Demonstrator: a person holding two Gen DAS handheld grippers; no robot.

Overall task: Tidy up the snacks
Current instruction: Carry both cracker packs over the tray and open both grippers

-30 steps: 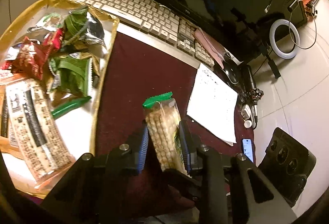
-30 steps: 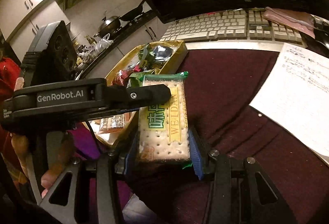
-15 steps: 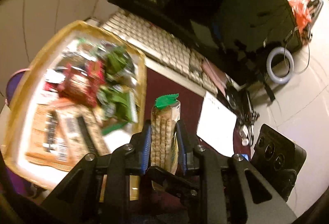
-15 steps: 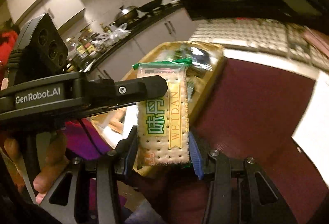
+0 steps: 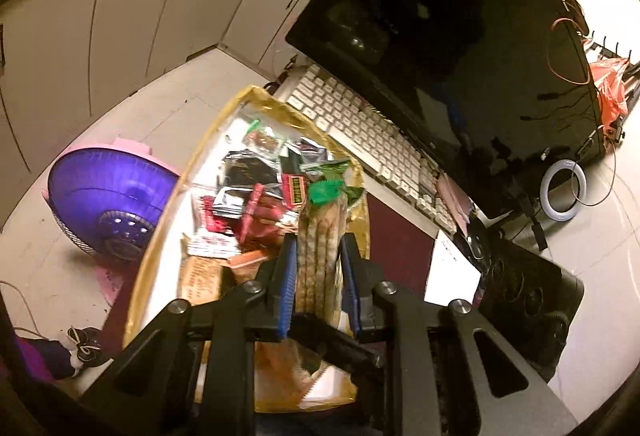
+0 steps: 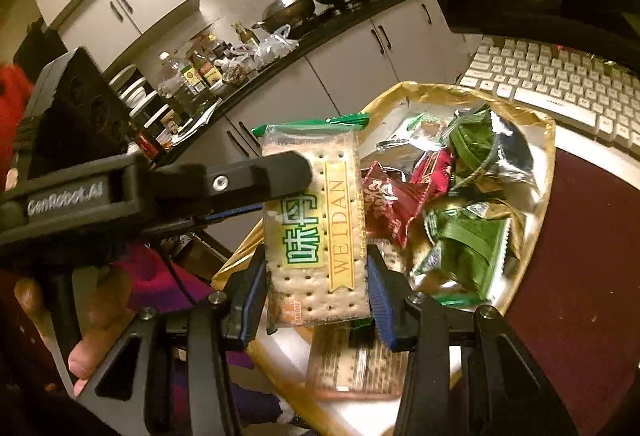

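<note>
1. Both grippers shared one cracker packet [image 6: 316, 232]: the right gripper [image 6: 316, 300] pinched it by its two long edges, and the left gripper [image 5: 319, 268] pinched it across its thin sides. The left jaws had just been closing, with the packet between them.
2. This packet was held in the air, upright, with its green sealed end on top, above the near part of the gold tray [image 6: 548, 139]. It was not yet set down.
3. Many snacks already lay in the tray: green packets [image 6: 472, 244], red packets [image 6: 392, 203], silver ones and a flat brown packet [image 6: 356, 364] near the front. They lay mixed together, not in rows, so I judged the sorting only partly done.
4. What was left, in my judgement, was to lower the crackers into the tray and let go.
5. Beside the tray were a maroon cloth [image 6: 580, 236] and a keyboard [image 6: 560, 83]; no loose snacks showed on them.
</note>
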